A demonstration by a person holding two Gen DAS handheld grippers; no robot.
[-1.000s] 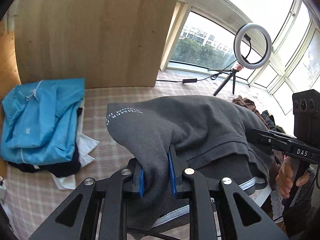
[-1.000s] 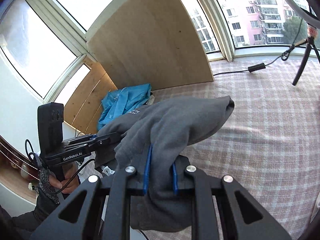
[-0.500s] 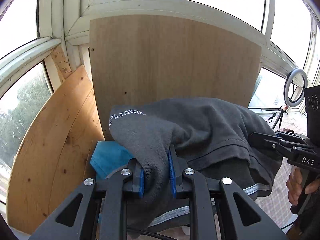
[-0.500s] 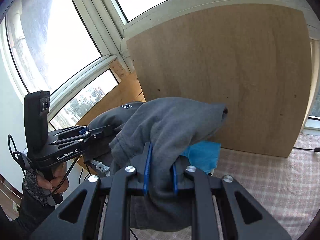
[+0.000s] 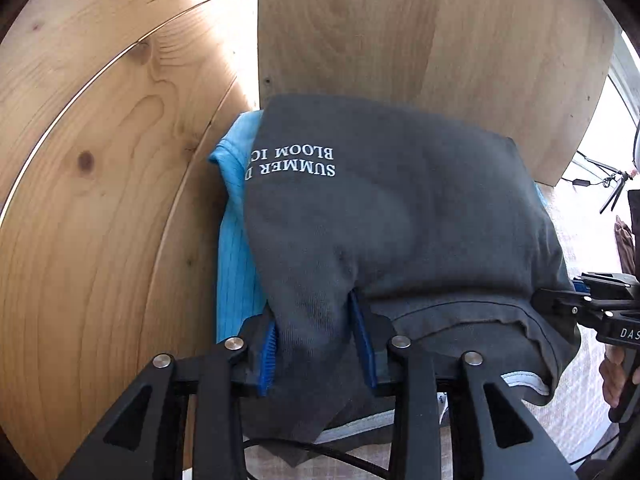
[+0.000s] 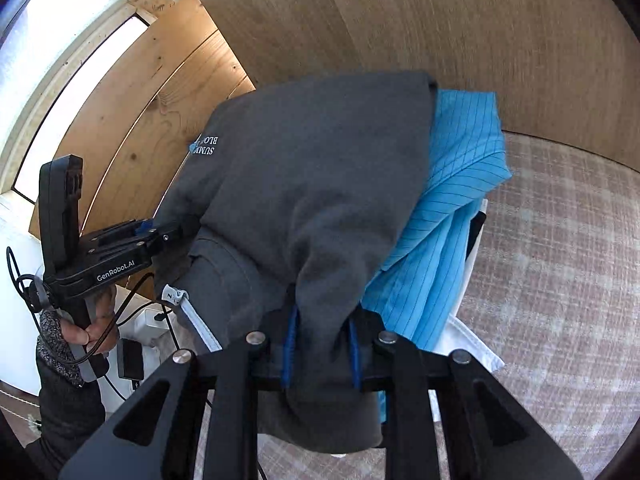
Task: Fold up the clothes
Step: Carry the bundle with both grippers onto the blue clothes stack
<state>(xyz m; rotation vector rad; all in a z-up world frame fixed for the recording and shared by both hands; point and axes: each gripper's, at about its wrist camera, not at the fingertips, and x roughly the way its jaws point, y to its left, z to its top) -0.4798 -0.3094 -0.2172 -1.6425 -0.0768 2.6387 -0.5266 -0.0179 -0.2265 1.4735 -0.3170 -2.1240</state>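
A folded dark grey garment (image 5: 400,220) with white lettering lies over a blue striped garment (image 5: 236,256) in the corner between two wooden boards. My left gripper (image 5: 316,336) is shut on the grey garment's near edge. My right gripper (image 6: 322,344) is shut on the same grey garment (image 6: 320,184), which rests on the blue garment (image 6: 452,216). The left gripper also shows in the right wrist view (image 6: 160,236), and the right gripper in the left wrist view (image 5: 560,300), each at a side of the grey garment.
Wooden boards (image 5: 420,40) stand behind and to the left (image 5: 100,200) of the stack. White and dark clothes (image 6: 468,320) lie under the blue one. A checked cloth (image 6: 560,260) covers the surface. A tripod (image 5: 616,188) stands far right.
Both grippers carried the grey garment forward and down onto the blue garment stack in the wooden corner. Both have stayed shut on it.
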